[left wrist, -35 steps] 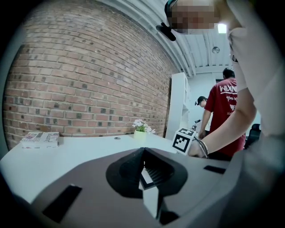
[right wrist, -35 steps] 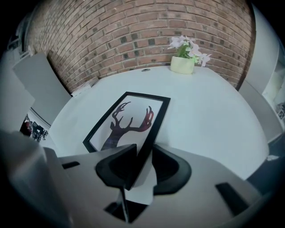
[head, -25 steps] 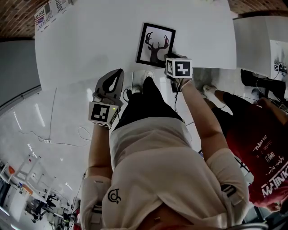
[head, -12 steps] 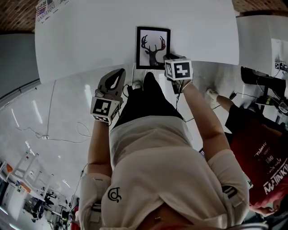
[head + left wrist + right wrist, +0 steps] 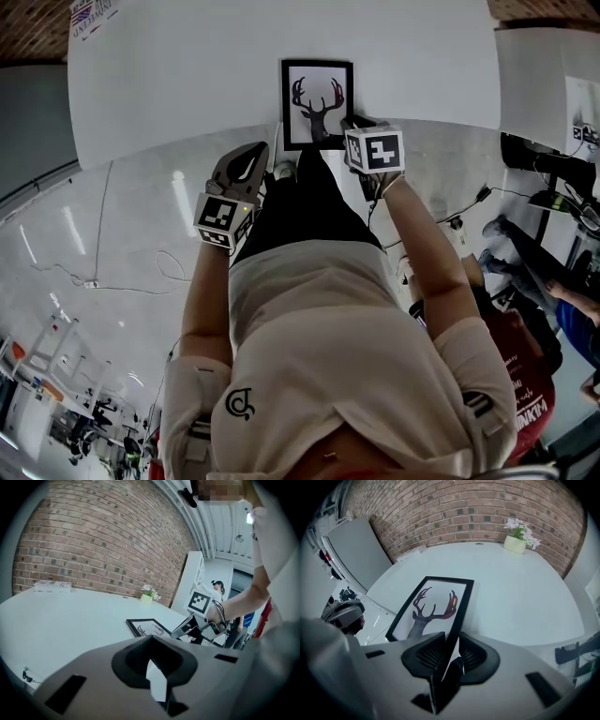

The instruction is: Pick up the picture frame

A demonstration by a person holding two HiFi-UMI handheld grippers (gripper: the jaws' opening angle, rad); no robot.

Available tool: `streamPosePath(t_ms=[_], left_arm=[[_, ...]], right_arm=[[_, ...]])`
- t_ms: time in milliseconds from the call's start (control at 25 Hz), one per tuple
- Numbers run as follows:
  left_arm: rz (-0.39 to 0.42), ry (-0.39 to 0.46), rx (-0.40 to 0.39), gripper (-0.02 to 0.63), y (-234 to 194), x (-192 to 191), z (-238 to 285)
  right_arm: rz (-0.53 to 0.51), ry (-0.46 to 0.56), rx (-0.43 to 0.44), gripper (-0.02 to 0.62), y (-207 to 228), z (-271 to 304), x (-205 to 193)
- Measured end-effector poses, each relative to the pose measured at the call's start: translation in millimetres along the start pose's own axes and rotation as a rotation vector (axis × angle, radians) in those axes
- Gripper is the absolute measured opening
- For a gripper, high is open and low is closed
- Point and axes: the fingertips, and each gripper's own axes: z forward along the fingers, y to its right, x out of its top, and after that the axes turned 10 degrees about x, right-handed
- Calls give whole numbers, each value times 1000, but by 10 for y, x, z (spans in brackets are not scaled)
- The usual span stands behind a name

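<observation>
The picture frame (image 5: 433, 609) runs lengthwise away from the nearer right gripper (image 5: 451, 653), whose jaws, just closing, clamp its right edge; the left gripper (image 5: 152, 648) jaws are together, empty.

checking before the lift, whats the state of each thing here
right gripper, fingers have just been closing, pads against the picture frame's edge
picture frame, flat on the table, at its near edge
left gripper, shut, empty, off the table
plant pot, upright
</observation>
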Motion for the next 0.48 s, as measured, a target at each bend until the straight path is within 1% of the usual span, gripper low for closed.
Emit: streamPosePath(t_ms=[80, 120, 160, 200, 240, 280, 320, 360, 400, 480], left_arm=[[-18, -14, -8, 14, 9, -59, 46], [-48, -32, -14, 14, 13, -114, 72], [-101, -54, -25, 14, 18, -183, 103], [-178, -76, -41, 15, 23, -252, 142], [-274, -92, -64, 30, 30, -312, 189], [-380, -101, -93, 126, 35, -360, 240], [-480, -103, -124, 249, 36, -393, 288], [-564, -101, -151, 265, 32, -414, 328], [-626, -98, -173, 266, 27, -429, 363], [-709, -103, -209, 279, 28, -473, 431]], right_arm=[[0, -3, 1, 98, -5, 5, -28], [2, -3, 1, 98, -8, 7, -36], [4, -1, 0, 98, -9, 8, -38], [3, 1, -2, 98, -8, 10, -35], [-1, 3, -4, 98, -5, 13, -29], [-4, 5, -5, 98, -4, 17, -23], [-6, 6, -5, 98, -6, 21, -20], [-6, 7, -4, 98, -13, 23, -20], [-6, 7, -2, 98, -22, 24, -19], [-7, 6, 1, 98, -37, 25, -13]])
